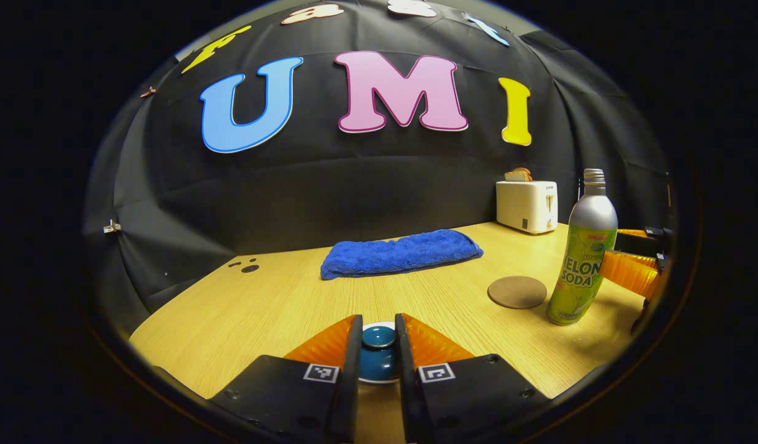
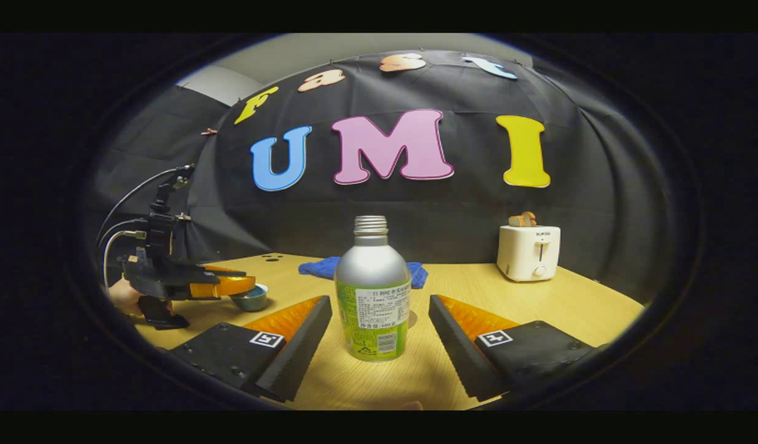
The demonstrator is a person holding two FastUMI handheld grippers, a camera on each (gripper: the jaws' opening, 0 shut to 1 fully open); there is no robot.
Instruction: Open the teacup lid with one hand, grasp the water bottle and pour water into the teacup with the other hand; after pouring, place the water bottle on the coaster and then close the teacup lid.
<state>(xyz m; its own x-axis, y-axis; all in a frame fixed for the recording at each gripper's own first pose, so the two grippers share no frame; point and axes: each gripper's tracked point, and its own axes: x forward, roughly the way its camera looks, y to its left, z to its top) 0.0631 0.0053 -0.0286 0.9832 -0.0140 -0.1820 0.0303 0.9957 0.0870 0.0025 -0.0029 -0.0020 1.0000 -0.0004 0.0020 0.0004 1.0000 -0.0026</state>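
Left gripper (image 1: 379,345) pinches the teacup lid (image 1: 379,353) knob with its 2 fingers; right gripper (image 2: 380,327) stands open around the upright, uncapped water bottle (image 2: 372,296); contents unseen.

Booth dim overall; table (image 1: 280,308) lit warm from above, brightest in left gripper view. Strong fisheye bending at edges: table rim curved, wall bowed. Bottle (image 2: 372,296) showed soft sheen on metal shoulder, cast short shadow toward camera in right gripper view. Right gripper view softer, slightly blurred, lower contrast; left gripper view sharper. Toaster (image 1: 527,206) crisp there. Edges of both views faded dark.
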